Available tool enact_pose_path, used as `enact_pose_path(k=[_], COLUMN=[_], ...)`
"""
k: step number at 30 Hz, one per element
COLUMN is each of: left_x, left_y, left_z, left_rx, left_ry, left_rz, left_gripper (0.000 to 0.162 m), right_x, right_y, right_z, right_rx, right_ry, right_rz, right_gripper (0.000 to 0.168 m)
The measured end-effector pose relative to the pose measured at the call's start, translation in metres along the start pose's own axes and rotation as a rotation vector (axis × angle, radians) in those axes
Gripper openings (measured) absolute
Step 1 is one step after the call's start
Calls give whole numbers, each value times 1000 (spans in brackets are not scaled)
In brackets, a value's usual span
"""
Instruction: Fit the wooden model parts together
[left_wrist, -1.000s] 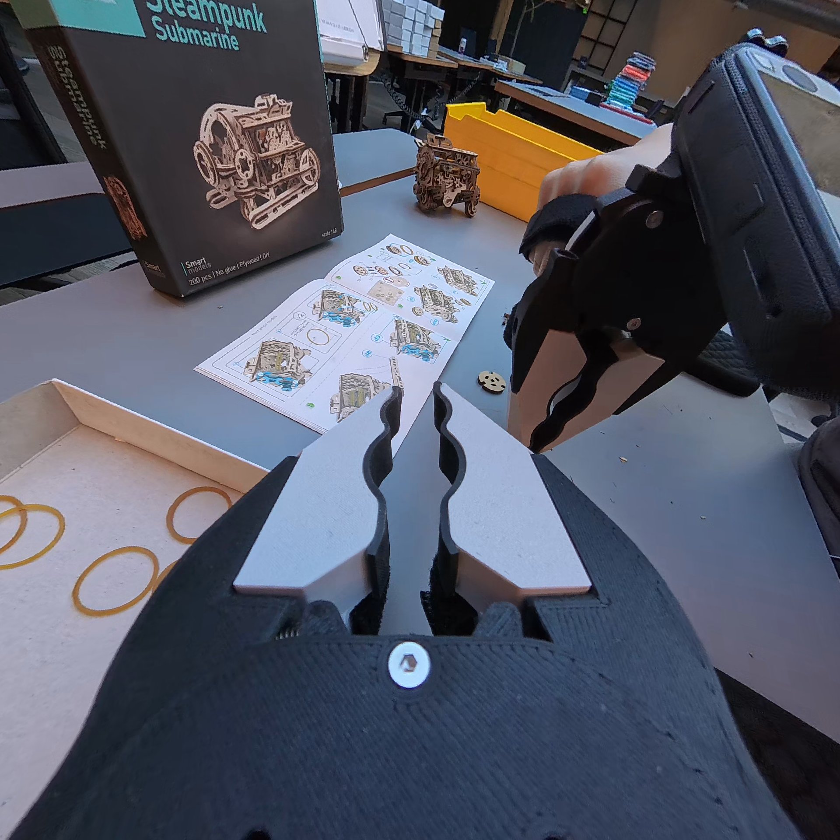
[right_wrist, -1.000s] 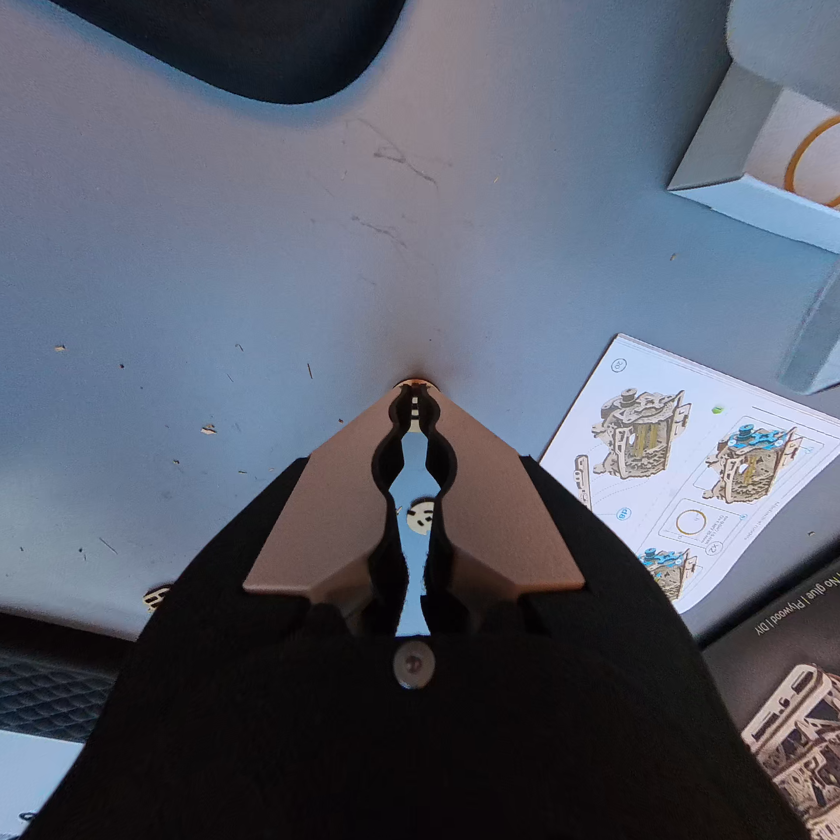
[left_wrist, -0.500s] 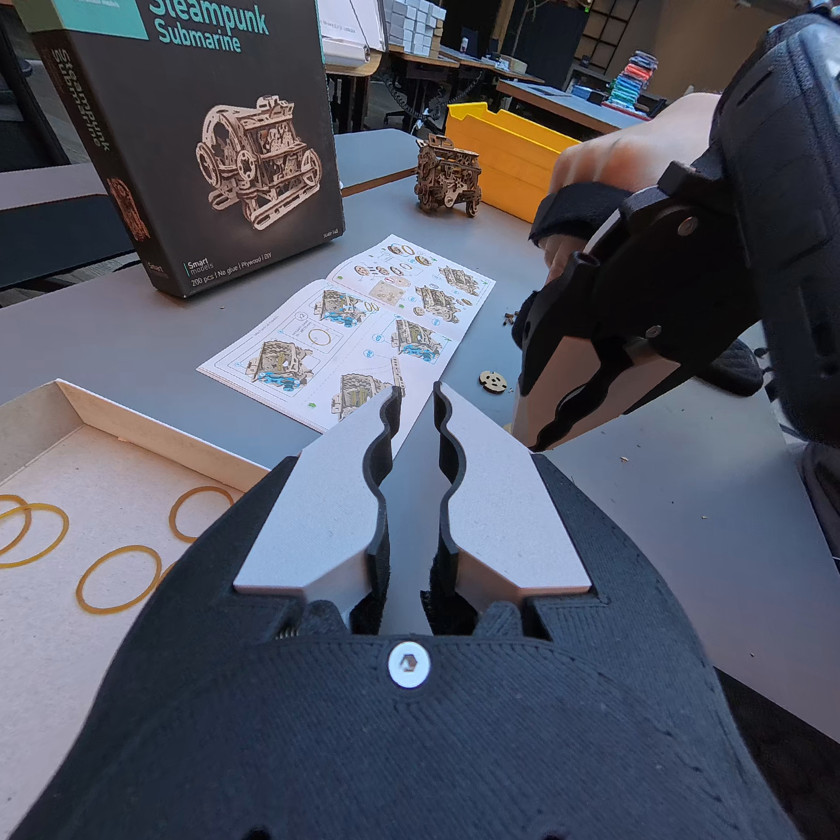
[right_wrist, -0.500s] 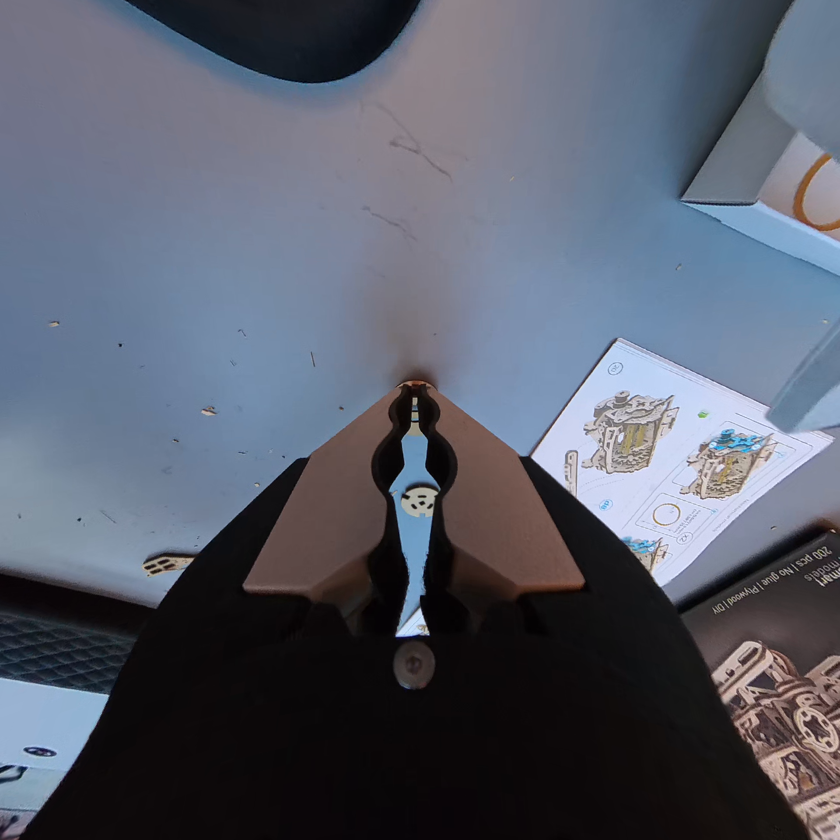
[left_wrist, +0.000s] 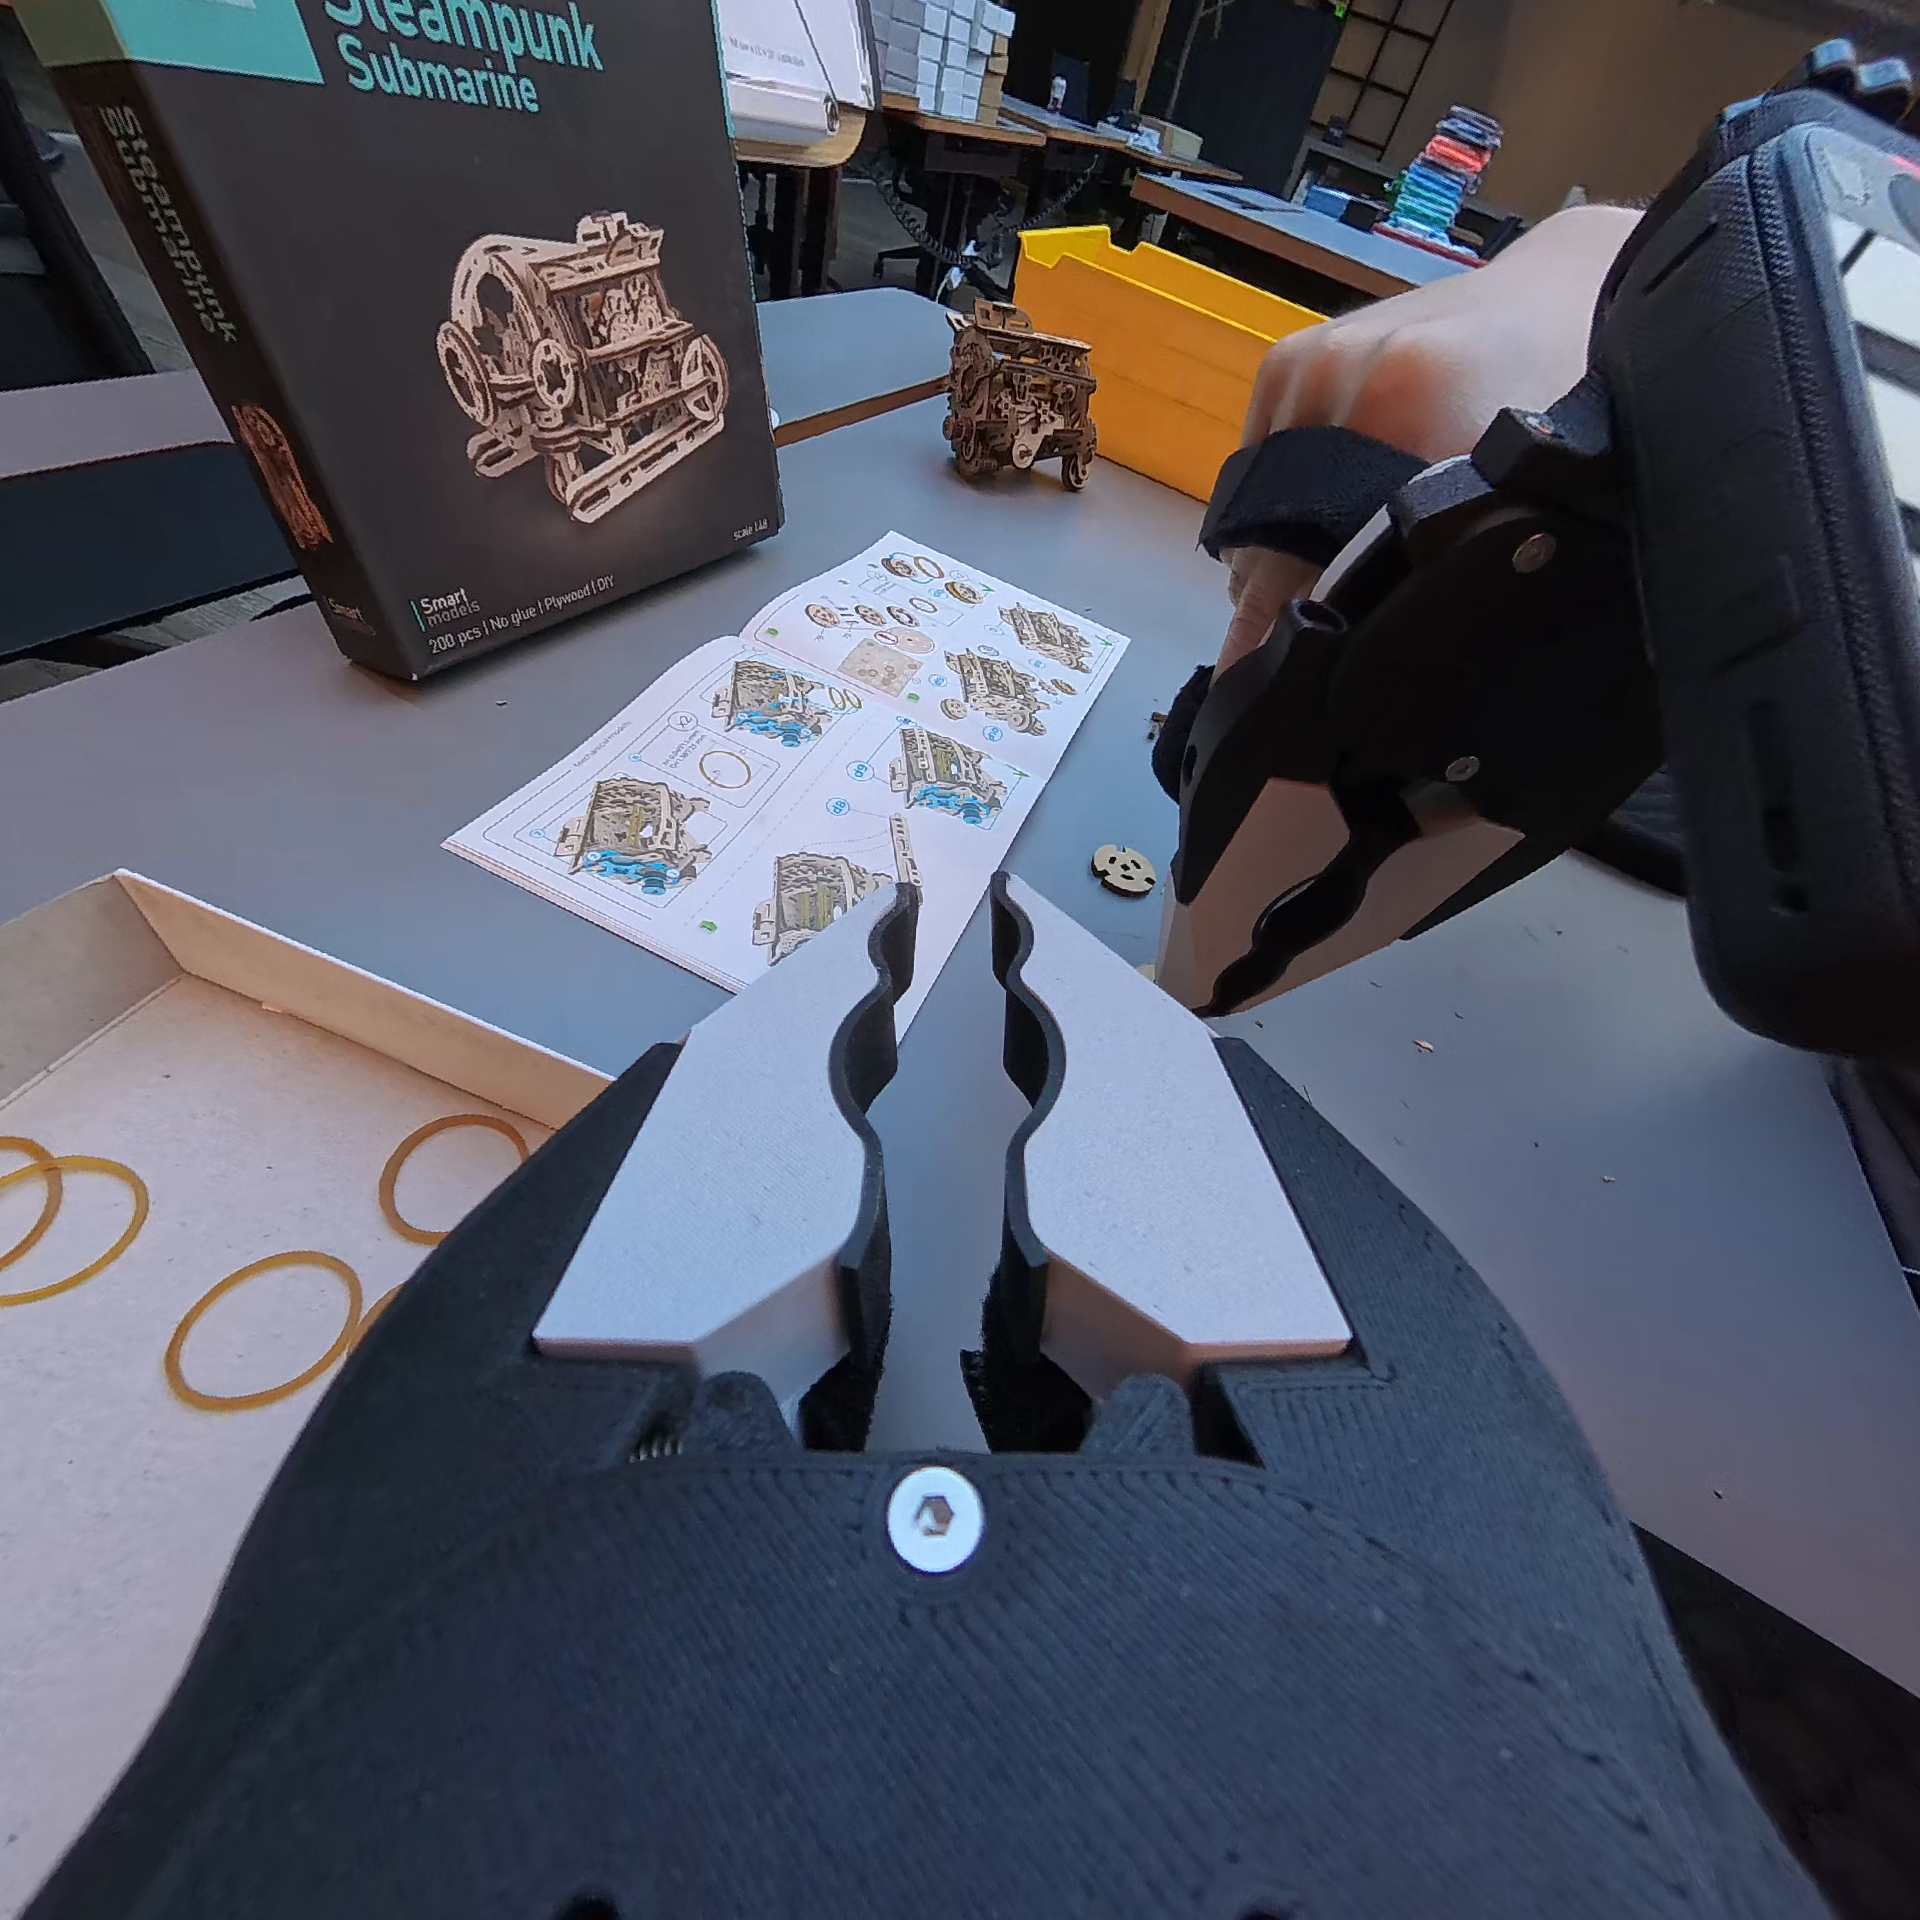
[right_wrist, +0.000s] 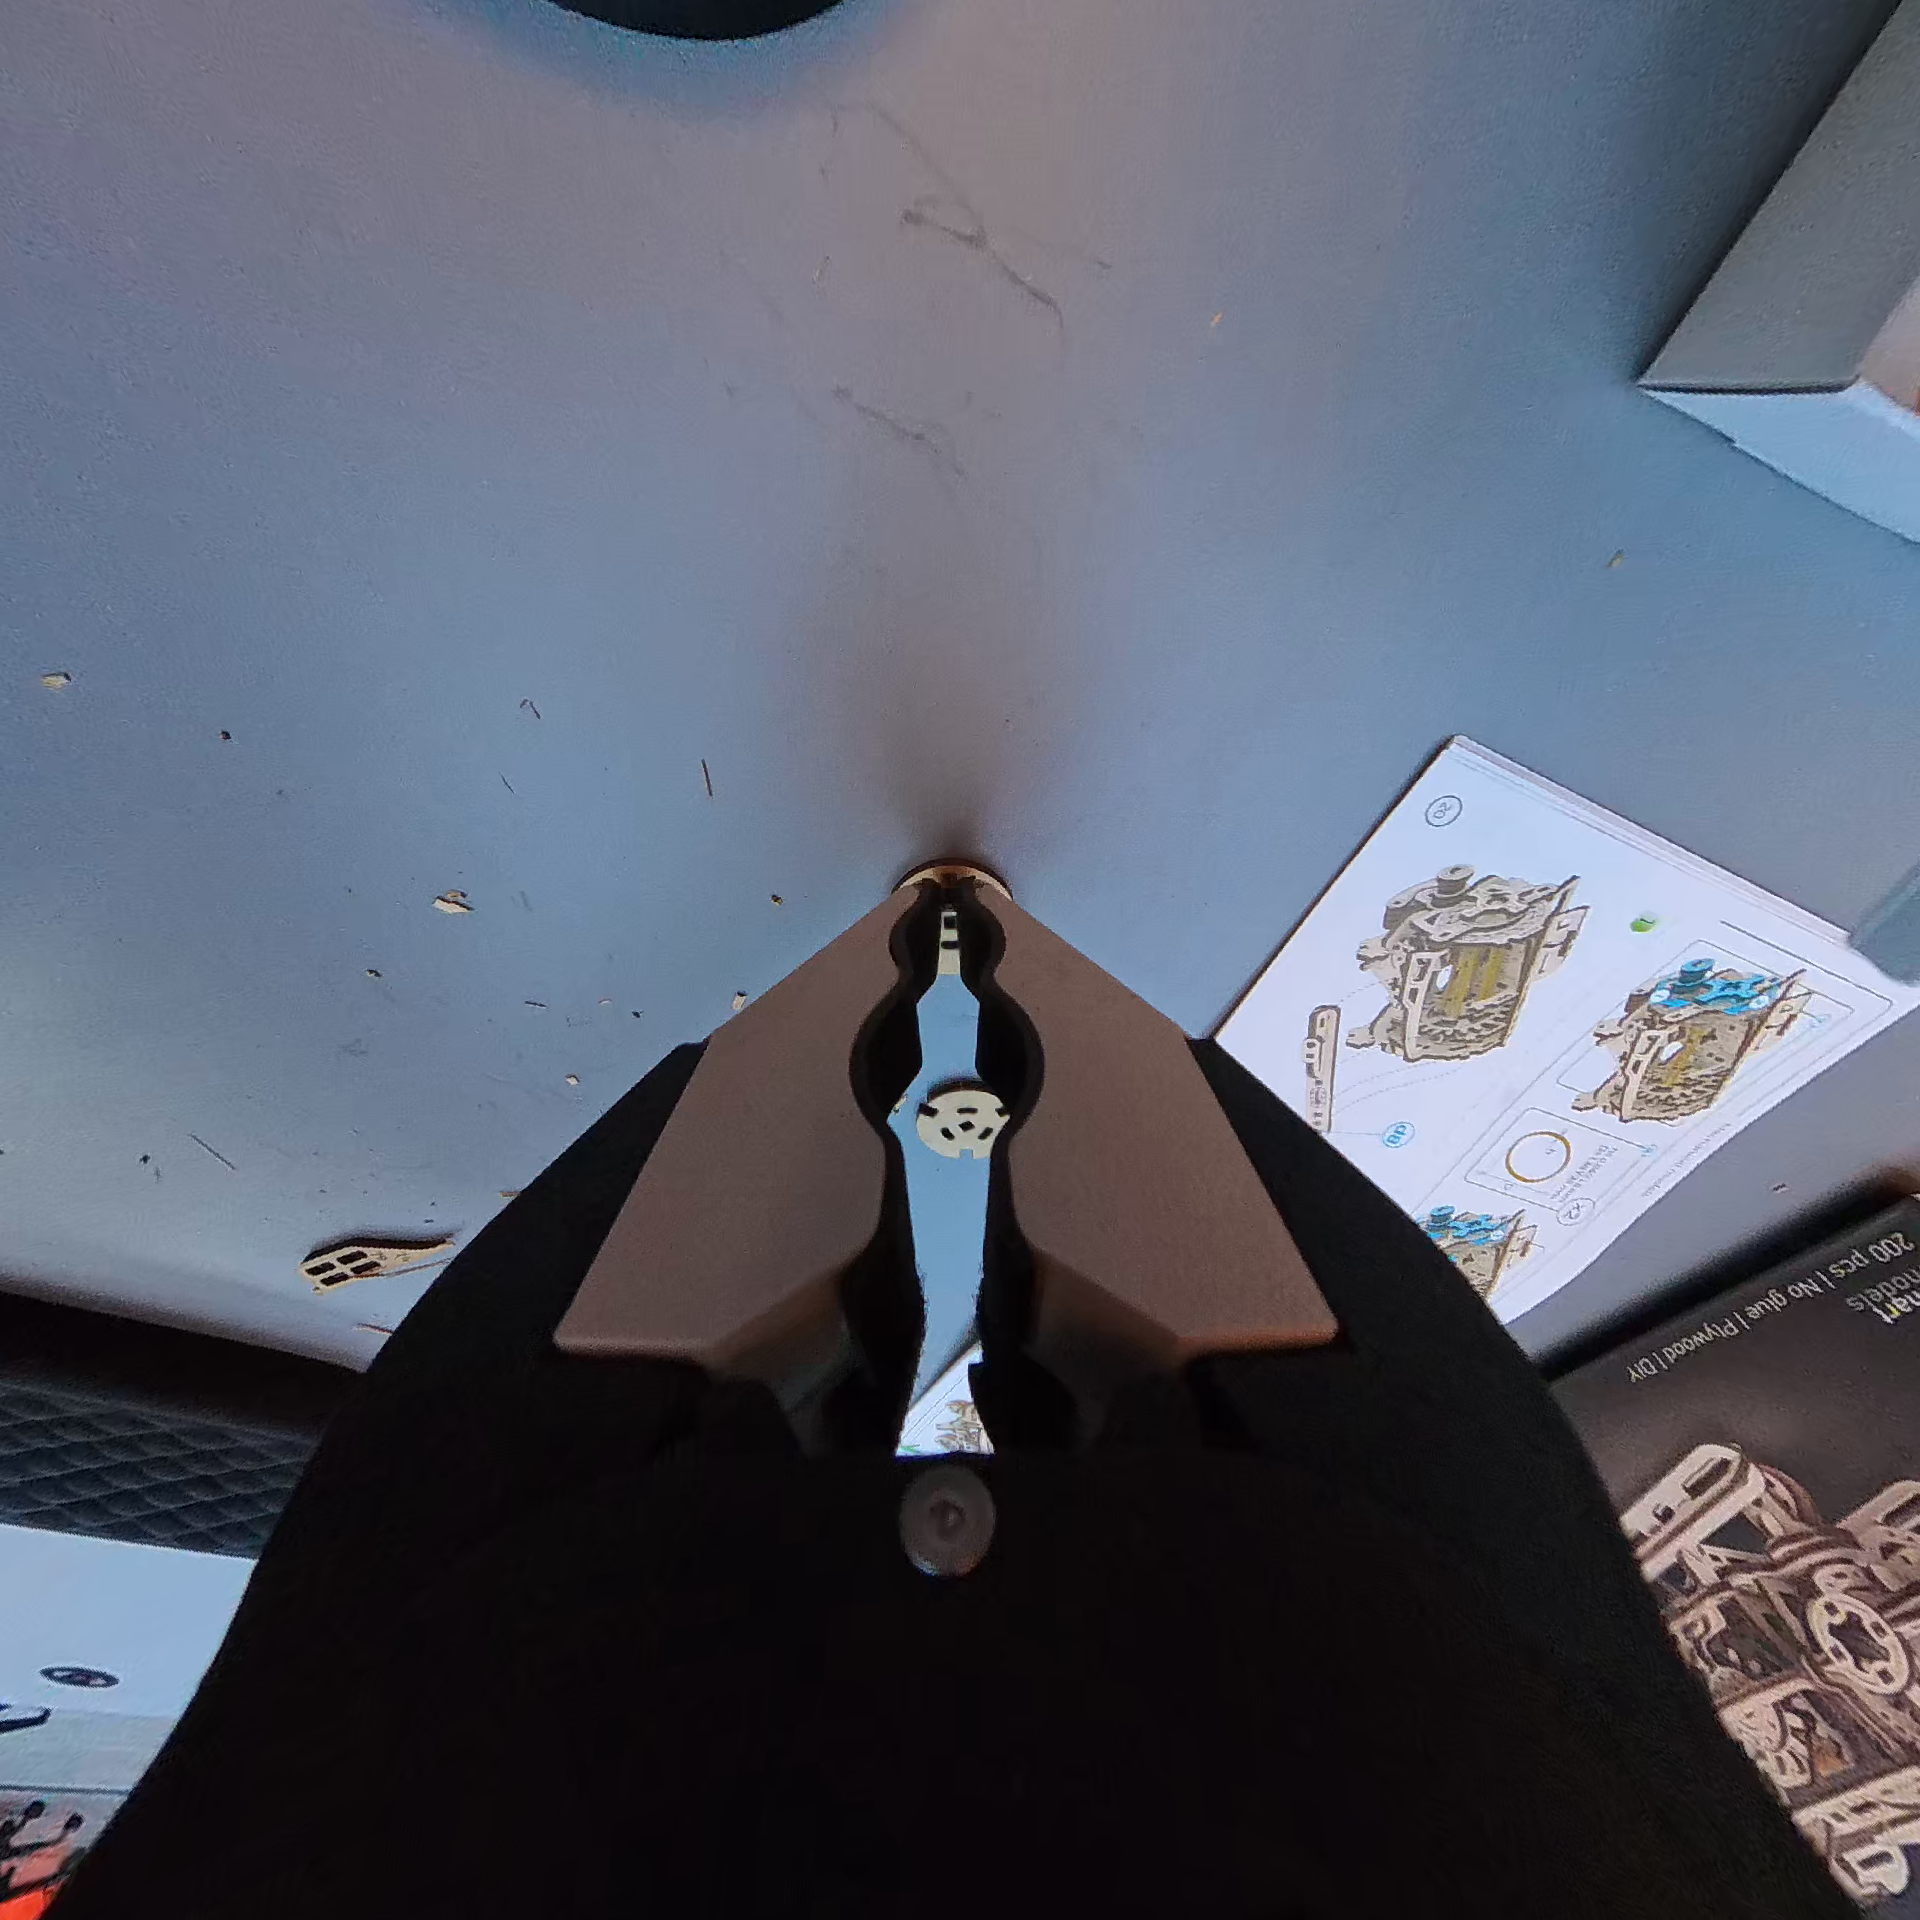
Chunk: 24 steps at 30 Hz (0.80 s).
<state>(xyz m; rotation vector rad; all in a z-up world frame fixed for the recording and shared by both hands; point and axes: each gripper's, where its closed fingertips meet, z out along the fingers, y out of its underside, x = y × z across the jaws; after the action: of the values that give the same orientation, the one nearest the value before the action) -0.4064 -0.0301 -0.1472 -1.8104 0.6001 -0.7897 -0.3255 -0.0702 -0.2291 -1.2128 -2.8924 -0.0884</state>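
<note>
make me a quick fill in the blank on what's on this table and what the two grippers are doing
1. The rubber bands lie in a shallow ____ tray.
2. The right gripper is shut on a small ____ part.
3. The open booklet lies in front of the dark ____.
4. The left gripper holds ____.

Missing words: cardboard; wooden; box; nothing

Bare table (left_wrist: 1558, 1195) lies right of the booklet (left_wrist: 831, 748); cardboard tray (left_wrist: 343, 997) blocks the left.

A grey counter (left_wrist: 270, 748) fills the foreground, warm light falling across it. Behind it stands a yellow bin (left_wrist: 1153, 332); beyond the bin, dim wooden desks (left_wrist: 1299, 223) recede into a dark room. Past those desks sit stacked white boxes (left_wrist: 935, 52) and a colourful stack (left_wrist: 1444, 171).
</note>
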Motion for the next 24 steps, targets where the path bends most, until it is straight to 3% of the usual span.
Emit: enact_pose_path(k=[12,16,20,24], left_x=[0,0,1,2], left_y=[0,-1,-2,-3], left_z=[0,-1,-1,-1], left_rx=[0,5,6,10], left_ry=[1,1,1,5], left_rz=[-2,-2,0,1], left_gripper=[13,13,13,13], right_x=[0,0,-2,8], right_y=[0,5,2,2], right_z=[1,0,-12,-25], right_rx=[-50,-32,171,539], right_ry=[36,33,24,70], right_rz=[-38,-19,39,151], right_gripper=[2,11,17,12])
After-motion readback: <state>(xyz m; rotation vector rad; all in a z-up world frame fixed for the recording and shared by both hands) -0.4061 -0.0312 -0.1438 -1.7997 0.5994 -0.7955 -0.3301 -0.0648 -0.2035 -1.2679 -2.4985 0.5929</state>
